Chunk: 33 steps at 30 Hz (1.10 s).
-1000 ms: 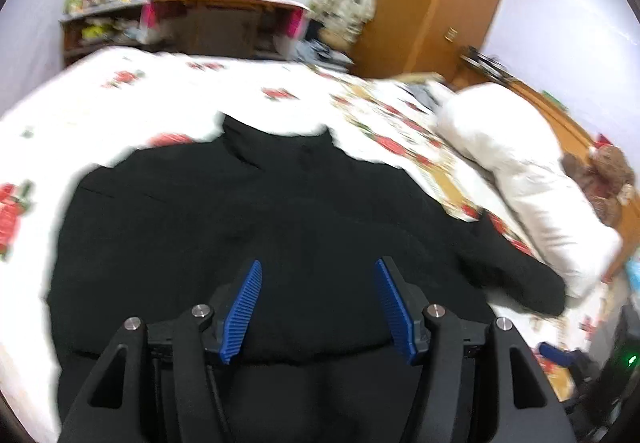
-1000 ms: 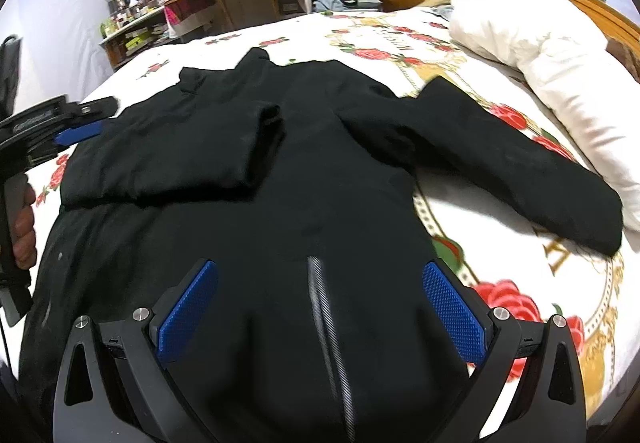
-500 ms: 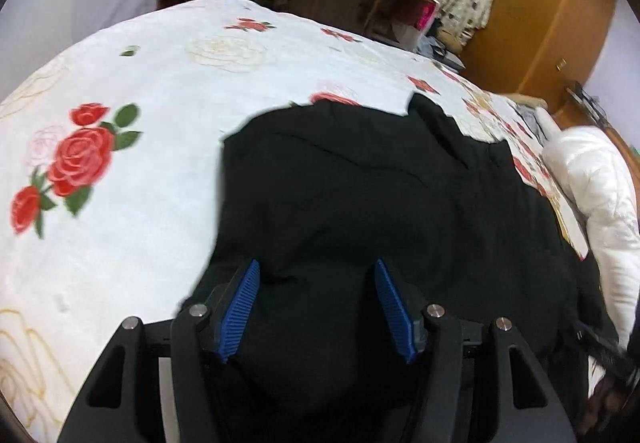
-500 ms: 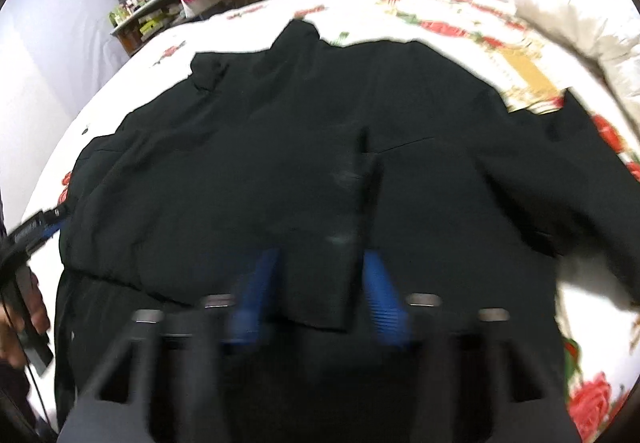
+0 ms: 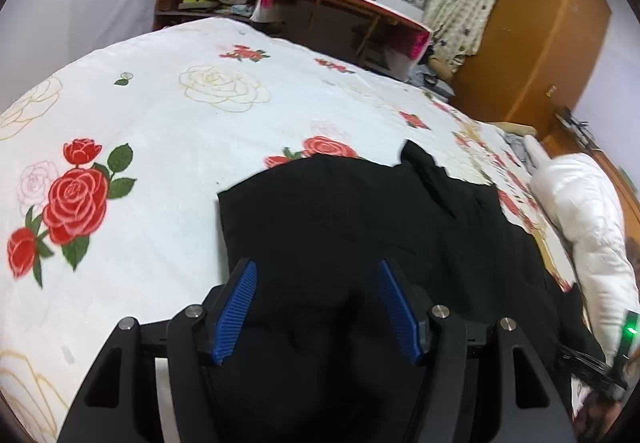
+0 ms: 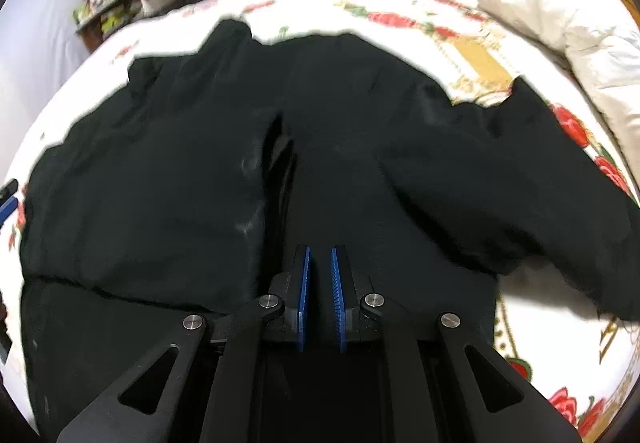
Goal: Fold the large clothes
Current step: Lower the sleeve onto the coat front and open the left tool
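Observation:
A black jacket lies spread on the rose-print bed sheet, collar toward the far side. One sleeve is folded across the body and the other sleeve stretches out to the right. My left gripper hovers over the jacket's left part, near its side edge; its jaws are opening a little and the pads press on nothing. My right gripper is shut over the middle of the jacket, beside the folded sleeve's end. No cloth is visibly pinched between its pads.
A white duvet is heaped along the bed's right side. Beyond the bed's far side stand a desk with shelves and a wooden wardrobe. Bare sheet lies left of the jacket.
The right gripper went from wide open to shut while moving in over the jacket. The left gripper swung toward the jacket's left edge and sank a little, jaws still apart.

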{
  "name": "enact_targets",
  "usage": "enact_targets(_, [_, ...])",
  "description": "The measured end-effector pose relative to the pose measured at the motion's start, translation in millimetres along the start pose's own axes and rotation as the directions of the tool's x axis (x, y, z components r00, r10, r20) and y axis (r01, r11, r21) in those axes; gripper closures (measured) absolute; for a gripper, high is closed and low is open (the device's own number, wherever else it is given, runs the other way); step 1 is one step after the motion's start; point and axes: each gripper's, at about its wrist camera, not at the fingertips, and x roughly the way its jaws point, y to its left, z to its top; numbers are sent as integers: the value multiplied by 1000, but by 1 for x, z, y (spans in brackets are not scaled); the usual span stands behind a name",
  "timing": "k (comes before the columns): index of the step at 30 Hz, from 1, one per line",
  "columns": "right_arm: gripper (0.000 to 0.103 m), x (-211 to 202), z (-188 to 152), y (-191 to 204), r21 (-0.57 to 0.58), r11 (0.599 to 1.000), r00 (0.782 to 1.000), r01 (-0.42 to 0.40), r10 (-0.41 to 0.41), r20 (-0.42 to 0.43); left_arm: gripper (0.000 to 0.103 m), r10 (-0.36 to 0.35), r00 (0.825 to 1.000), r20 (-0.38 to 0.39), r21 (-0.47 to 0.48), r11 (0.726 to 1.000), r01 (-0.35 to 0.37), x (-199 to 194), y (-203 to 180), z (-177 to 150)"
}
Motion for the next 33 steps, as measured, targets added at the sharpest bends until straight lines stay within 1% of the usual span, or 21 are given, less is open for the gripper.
enact_targets(2, [92, -17, 6, 5, 1, 1000, 998, -13, 13, 67, 38, 7, 999, -54, 23, 1000, -5, 24, -4, 0])
enact_targets(4, [92, -26, 12, 16, -19, 999, 994, -33, 35, 106, 38, 18, 994, -109, 56, 998, -12, 46, -12, -8])
enact_targets(6, [92, -28, 19, 31, -64, 996, 991, -60, 67, 119, 36, 69, 991, -114, 113, 992, -56, 60, -22, -14])
enact_targets(7, [91, -24, 22, 39, -84, 994, 990, -72, 82, 117, 35, 75, 991, -108, 119, 991, -63, 61, -24, -17])
enact_targets(8, [88, -19, 23, 44, -96, 992, 990, -85, 95, 107, 34, 76, 992, -105, 117, 991, -64, 60, -26, -17])
enact_targets(10, [82, 10, 24, 52, -117, 986, 993, -116, 119, 15, 35, 73, 991, -108, 110, 992, -61, 56, -26, -16])
enact_targets(12, [82, 39, 21, 48, -129, 988, 996, -81, 75, -52, 40, 57, 994, -97, 111, 993, -46, 37, -28, -14])
enact_targets(14, [82, 37, 21, 40, -106, 990, 996, -88, 84, -42, 40, 12, 999, -49, 99, 995, -7, 9, -30, -18])
enact_targets(15, [82, 33, 21, 38, -105, 992, 997, -65, 62, -38, 40, -17, 999, -43, 103, 994, 21, -1, -34, -24])
enact_targets(16, [82, 27, 19, 37, -111, 993, 999, -27, 24, -29, 40, -30, 998, -52, 119, 992, 36, -3, -40, -30])
enact_targets(17, [82, 21, 17, 37, -111, 994, 1000, -17, 16, -14, 40, -36, 997, -75, 152, 987, 47, -1, -48, -39])
enact_targets(19, [82, 10, 11, 37, -97, 994, 999, -48, 49, 8, 40, -22, 988, -150, 208, 977, 54, 19, -60, -55])
enact_targets(20, [81, 13, 7, 40, -115, 993, 999, -40, 40, -5, 40, 2, 985, -171, 227, 973, 37, 29, -66, -62])
enact_targets(22, [81, 22, 4, 40, -138, 990, 998, -9, 1, -57, 40, 67, 984, -163, 274, 962, -20, 33, -78, -65])
enact_targets(23, [81, 17, 3, 35, -120, 993, 998, -10, 3, -58, 40, 52, 984, -169, 261, 965, -6, 28, -81, -63])
enact_targets(25, [81, 1, 4, 29, -96, 995, 999, -18, 15, -34, 40, -6, 985, -174, 225, 973, 46, 11, -88, -59])
enact_targets(28, [81, -32, -3, 19, -92, 996, 1000, -14, 15, 14, 40, -3, 992, -128, 252, 967, 36, -20, -102, -61])
enact_targets(30, [72, -56, -14, 13, -88, 996, 999, -10, 13, 41, 40, -18, 994, -105, 244, 969, 44, -44, -106, -65])
enact_targets(31, [57, -66, -20, 10, -81, 997, 998, -14, 18, 53, 40, -21, 995, -93, 239, 970, 43, -59, -107, -70])
enact_targets(32, [45, -75, -26, 8, -74, 997, 998, -20, 25, 63, 40, -22, 996, -81, 235, 971, 40, -70, -109, -74])
enact_targets(33, [44, -86, -33, 5, -65, 998, 997, -23, 28, 73, 40, -19, 997, -75, 234, 972, 36, -78, -110, -76])
